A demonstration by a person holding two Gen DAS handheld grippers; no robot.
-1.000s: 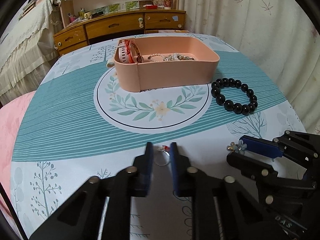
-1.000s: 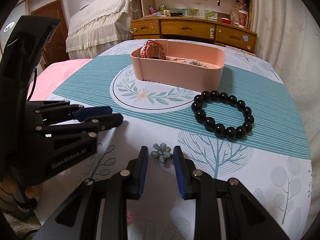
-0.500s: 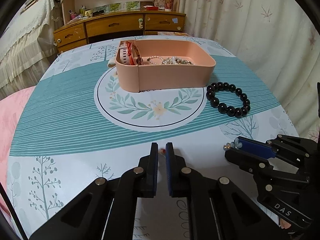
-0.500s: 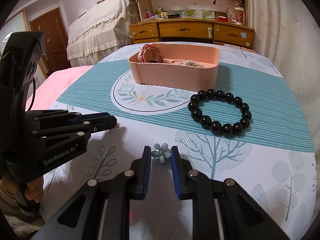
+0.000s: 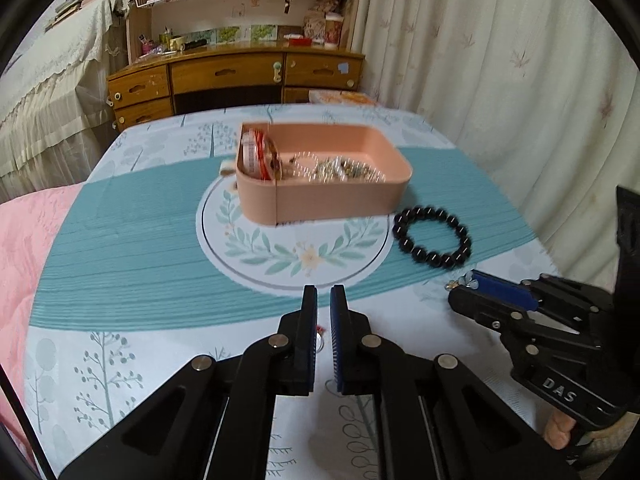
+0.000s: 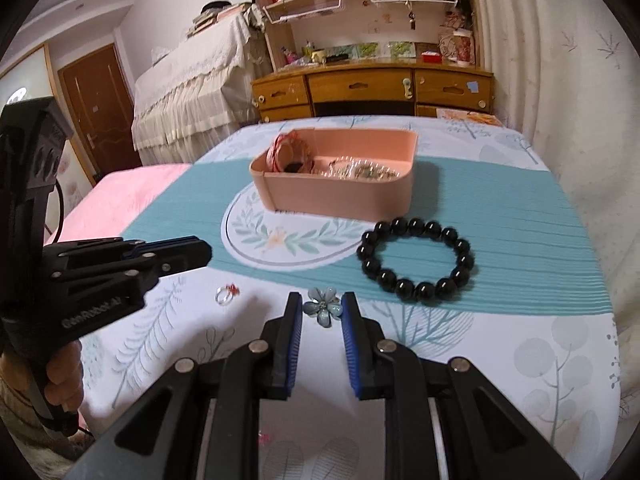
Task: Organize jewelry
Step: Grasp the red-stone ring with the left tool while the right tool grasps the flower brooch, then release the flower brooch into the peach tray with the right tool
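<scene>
A pink box [image 5: 340, 196] with bracelets and chains inside stands mid-table; it also shows in the right wrist view [image 6: 340, 196]. A black bead bracelet [image 5: 432, 236] [image 6: 416, 260] lies right of it. My left gripper [image 5: 323, 300] is lifted with its jaws nearly together and nothing between them. A small silver ring with a red stone [image 6: 226, 294] lies on the cloth below it, seen through the gap in the left wrist view [image 5: 320, 338]. My right gripper [image 6: 321, 308] holds a blue flower brooch [image 6: 323, 306] between its pads.
The table wears a teal and white leaf-print cloth [image 5: 120, 240]. A pink blanket [image 5: 20, 240] lies off the left edge. A wooden desk with drawers [image 5: 232, 76] and a curtain [image 5: 520, 60] stand behind.
My left gripper closed over the ring, then rose without it; the ring stays on the cloth. My right gripper closed on the flower brooch and lifted slightly.
</scene>
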